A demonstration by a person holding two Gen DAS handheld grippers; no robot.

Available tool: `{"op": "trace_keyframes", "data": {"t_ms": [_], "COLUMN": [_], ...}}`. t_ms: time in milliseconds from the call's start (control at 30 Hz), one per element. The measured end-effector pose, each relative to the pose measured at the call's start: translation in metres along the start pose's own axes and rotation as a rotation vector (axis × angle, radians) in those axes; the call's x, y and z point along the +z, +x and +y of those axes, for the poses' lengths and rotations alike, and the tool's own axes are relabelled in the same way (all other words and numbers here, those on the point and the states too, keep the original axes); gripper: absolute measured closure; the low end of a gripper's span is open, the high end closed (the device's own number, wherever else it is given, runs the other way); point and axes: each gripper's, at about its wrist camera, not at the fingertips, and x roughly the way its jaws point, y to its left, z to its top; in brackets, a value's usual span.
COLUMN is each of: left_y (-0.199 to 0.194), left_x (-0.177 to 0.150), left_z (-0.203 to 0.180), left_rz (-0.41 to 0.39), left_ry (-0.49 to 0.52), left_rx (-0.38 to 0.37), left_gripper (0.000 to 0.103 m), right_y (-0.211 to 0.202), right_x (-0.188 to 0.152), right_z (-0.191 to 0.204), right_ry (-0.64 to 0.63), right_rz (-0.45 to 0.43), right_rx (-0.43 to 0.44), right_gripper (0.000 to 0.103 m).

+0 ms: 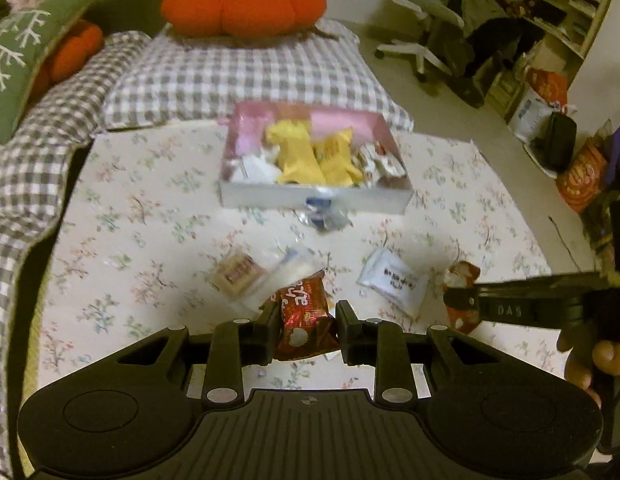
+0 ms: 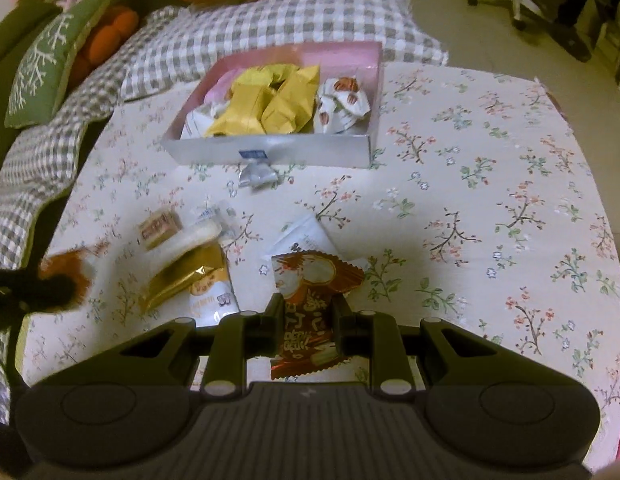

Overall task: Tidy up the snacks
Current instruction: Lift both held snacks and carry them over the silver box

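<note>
My left gripper [image 1: 305, 312] is shut on a red snack packet [image 1: 303, 322], held above the flowered table [image 1: 149, 208]. My right gripper [image 2: 309, 304] is shut on a brown-red packet [image 2: 310, 280], also off the table. Each gripper shows in the other's view: the right gripper [image 1: 456, 300] at the right edge, the left gripper [image 2: 57, 284] blurred at the left edge. A silver box [image 1: 269, 198] [image 2: 301, 152] with a pink inside stands at the far side, holding yellow packets [image 2: 265, 108] and white ones. Loose snacks lie between: a white packet [image 1: 392, 280], a gold packet [image 2: 181, 280], a small beige one [image 2: 157, 228].
A silver-blue packet [image 2: 255, 174] lies against the box front. Checked cushions [image 1: 245, 68], an orange pumpkin pillow [image 1: 243, 4] and a green pillow [image 1: 17, 64] lie behind and left. An office chair [image 1: 422, 12] and bags [image 1: 546, 116] stand on the floor at right.
</note>
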Motion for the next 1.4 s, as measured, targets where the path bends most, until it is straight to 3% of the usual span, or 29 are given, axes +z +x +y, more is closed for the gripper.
{"op": "trace_keyframes", "data": {"t_ms": [467,733,867,967,1100,1400], "left_y": [-0.005,-0.006,-0.011,-0.007,0.000,0.045], "left_x": [0.005,0.011,0.016,0.020,0.035,0.089], "left_z": [0.001,0.029,0.041,0.046,0.050,0.052], "left_rz": [-0.025,-0.044,-0.057,-0.046,-0.054,-0.022], "left_ry": [0.002,-0.029,-0.049,-0.054,-0.056,-0.040], "left_rx": [-0.062,-0.114,-0.134,-0.129,-0.109,-0.021], "left_gripper": [0.076,0.076,0.076,0.076,0.076,0.076], "right_y": [-0.017,-0.021,-0.030,-0.037,-0.034,-0.001], "right_x": [-0.001,-0.005,0.003,0.010,0.021,0.063], "right_z": [0.000,0.014,0.025,0.032,0.037,0.002], "right_ry": [0.061,0.140,0.155,0.167,0.131,0.117], "right_rz": [-0.023,0.013,0.021,0.001,0.001,0.024], "right_rx": [-0.024,0.017,-0.019,0.010,-0.017,-0.010], "right_gripper": [0.082,0.082,0.082,0.082,0.082,0.082]}}
